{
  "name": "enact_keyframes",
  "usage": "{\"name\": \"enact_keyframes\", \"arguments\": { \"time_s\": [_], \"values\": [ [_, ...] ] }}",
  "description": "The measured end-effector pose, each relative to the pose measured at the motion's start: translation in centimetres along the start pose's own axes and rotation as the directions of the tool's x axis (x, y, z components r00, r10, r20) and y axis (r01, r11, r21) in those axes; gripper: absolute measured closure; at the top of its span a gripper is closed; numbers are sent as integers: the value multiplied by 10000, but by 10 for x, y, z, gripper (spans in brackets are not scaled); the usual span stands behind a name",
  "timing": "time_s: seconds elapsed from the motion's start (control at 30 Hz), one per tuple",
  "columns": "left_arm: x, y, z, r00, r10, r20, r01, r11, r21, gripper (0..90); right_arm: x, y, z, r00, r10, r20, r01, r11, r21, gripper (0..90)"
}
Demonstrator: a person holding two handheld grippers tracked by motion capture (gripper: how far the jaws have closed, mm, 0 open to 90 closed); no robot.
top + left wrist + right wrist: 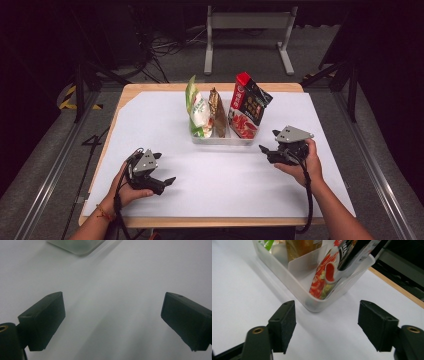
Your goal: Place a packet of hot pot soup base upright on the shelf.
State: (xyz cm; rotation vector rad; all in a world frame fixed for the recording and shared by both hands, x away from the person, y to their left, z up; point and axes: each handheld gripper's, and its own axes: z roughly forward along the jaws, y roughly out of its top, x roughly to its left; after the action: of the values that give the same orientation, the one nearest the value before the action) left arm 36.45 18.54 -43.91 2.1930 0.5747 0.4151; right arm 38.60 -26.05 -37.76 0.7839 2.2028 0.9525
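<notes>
Three packs stand upright in the clear bin (pixel 218 140) at 12 o'clock on the table (pixel 150 125): green pack (pixel 196 107) on its 9 o'clock side, brown pack (pixel 217 112) in the middle, red pack (pixel 247 105) at the 3 o'clock end, behind a divider. Judging by that, either all packing is done or none of the unpacking has begun; can't tell which from this alone, and nothing lies loose on the white sheet. Both grippers are empty. Left gripper (pixel 168 181) sits at approx 7 o'clock near the front edge, well apart from the bin; in the left gripper view (pixel 112 325) its jaws stand wide apart w/ bare sheet between them and a blurred bin corner (pixel 80 247) far off at the top, possibly w/ a hint of green in it. Right gripper (pixel 263 149) sits at approx 4 o'clock, just beside the bin's near right corner. In the right gripper view (pixel 325 323) the jaws are spread wide too, holding and touching nothing, aimed at the bin corner (pixel 317 303) where the red pack (pixel 329 275) leans. The red pack looks like the nearest one for a pick.
</notes>
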Motion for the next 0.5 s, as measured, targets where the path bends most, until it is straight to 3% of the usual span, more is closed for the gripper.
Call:
{"name": "enact_keyframes", "arguments": {
  "time_s": [0.2, 0.5],
  "values": [
    [0, 0, 1, 10000, -18, 7, 18, 10000, 12, 60, 5, -6, -7, 9988, -489, 74, 487, 9985, 256, 264],
    [-1, 0, 1, 10000, -49, 30, 49, 10000, 24, 60, 7, -15, -17, 9973, -740, 5, 740, 9969, 271, 229]
  ]
}}
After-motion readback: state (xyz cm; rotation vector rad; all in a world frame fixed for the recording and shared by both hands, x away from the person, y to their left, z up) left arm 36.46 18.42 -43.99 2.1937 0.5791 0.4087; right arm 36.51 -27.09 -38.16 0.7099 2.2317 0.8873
